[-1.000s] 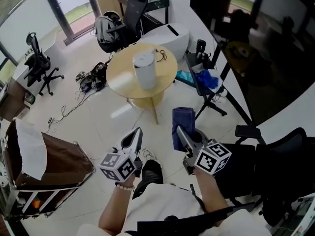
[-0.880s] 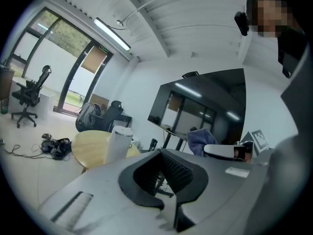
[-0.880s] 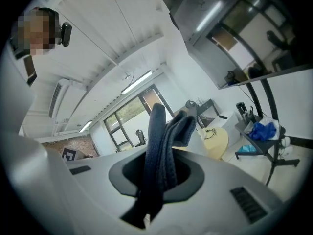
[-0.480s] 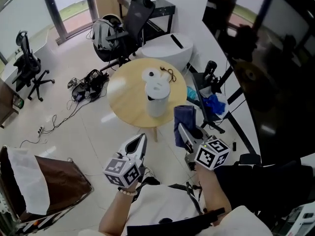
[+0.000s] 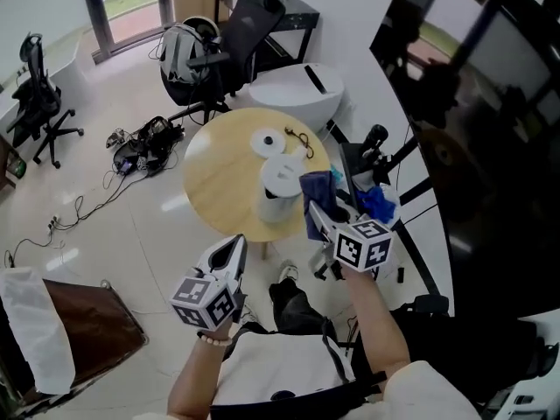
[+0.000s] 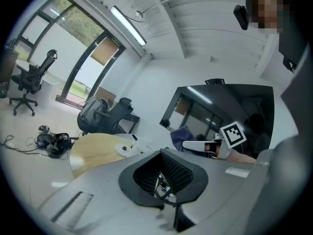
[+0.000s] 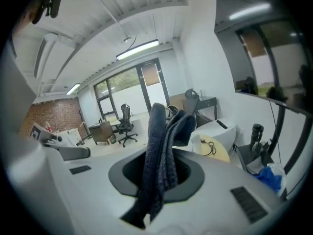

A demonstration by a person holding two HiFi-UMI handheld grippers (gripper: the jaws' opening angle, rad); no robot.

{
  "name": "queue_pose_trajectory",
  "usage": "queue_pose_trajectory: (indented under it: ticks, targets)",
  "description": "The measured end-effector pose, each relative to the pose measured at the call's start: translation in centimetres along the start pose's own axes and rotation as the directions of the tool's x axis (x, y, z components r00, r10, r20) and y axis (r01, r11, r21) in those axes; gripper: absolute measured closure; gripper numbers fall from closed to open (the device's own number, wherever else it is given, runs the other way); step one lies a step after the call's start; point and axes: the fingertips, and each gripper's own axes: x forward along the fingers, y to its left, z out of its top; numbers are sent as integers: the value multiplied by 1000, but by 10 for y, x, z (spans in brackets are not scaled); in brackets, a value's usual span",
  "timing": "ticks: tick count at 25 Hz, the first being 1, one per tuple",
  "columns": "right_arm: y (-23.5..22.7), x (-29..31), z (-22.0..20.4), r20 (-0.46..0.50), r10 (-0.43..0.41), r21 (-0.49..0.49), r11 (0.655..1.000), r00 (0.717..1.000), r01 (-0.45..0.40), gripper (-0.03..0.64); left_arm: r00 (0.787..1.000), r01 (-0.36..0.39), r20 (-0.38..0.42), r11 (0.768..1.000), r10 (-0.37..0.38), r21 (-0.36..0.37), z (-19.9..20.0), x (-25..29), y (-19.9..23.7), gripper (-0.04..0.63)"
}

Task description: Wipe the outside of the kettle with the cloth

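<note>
Kettle [image 5: 278, 189], white and upright, stands on the round wooden surface [image 5: 214, 178]. The right gripper [image 5: 317, 217] has its jaws clamped on the dark blue cloth [image 5: 315, 192], just beside the kettle; whether they touch is unclear. The left gripper [image 5: 234, 248] hangs short of the surface, jaws together and empty.

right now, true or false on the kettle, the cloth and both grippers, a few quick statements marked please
1. The white kettle stands upright on the round wooden table. True.
2. The right gripper is shut on a dark blue cloth. True.
3. The left gripper holds the kettle. False: its jaws are together with nothing between them, on the near side of the table.
4. The cloth lies spread flat on the table. False: it sits bunched between the right gripper's jaws.
</note>
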Motion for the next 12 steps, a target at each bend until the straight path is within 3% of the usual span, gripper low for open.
queue_pose_trajectory:
  ticks: [3, 8, 12]
  targets:
    - [-26, 36, 3, -70, -17, -71, 997, 997, 13, 552, 1000, -19, 5, 1000, 19, 9, 3, 10, 4, 595]
    - [-48, 95, 7, -174, 12, -152, 988, 985, -39, 552, 997, -74, 19, 997, 74, 2, 10, 26, 17, 595]
    - [-55, 130, -3, -286, 7, -276, 957, 958, -89, 552, 994, -109, 24, 994, 109, 0, 16, 42, 26, 595]
